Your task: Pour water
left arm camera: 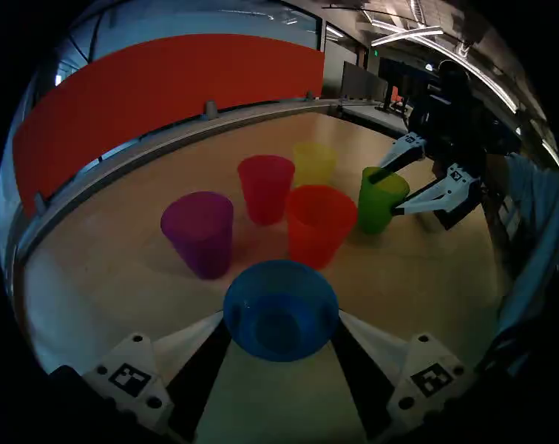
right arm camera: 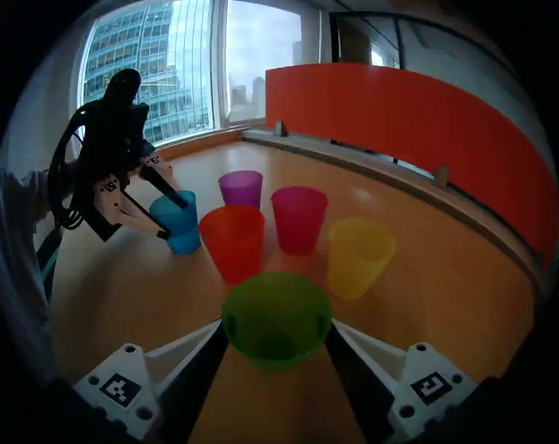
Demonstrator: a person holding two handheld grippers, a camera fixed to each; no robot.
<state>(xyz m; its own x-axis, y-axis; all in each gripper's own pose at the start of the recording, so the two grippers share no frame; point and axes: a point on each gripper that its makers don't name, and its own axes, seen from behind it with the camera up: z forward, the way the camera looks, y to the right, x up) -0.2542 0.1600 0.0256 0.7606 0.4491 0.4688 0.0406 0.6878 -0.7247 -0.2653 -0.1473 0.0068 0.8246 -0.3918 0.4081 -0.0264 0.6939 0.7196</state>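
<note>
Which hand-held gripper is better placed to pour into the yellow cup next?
Right, probably: the right hand-held gripper grips the green cup beside the yellow cup; the blue cup in the left hand-held gripper sits beyond the orange cup.

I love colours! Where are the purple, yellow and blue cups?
purple cup (left arm camera: 198,237), left gripper view, side wall.
yellow cup (right arm camera: 359,260), right gripper view, side wall.
blue cup (left arm camera: 281,314), left gripper view, inner wall.

Left gripper view: low, close behind blue cup (left arm camera: 281,311), facing red partition (left arm camera: 168,89). Right gripper view: same behind green cup (right arm camera: 276,318), prob. opposite side. Shared: cup cluster (left arm camera: 320,222), tabletop (left arm camera: 427,281).
</note>
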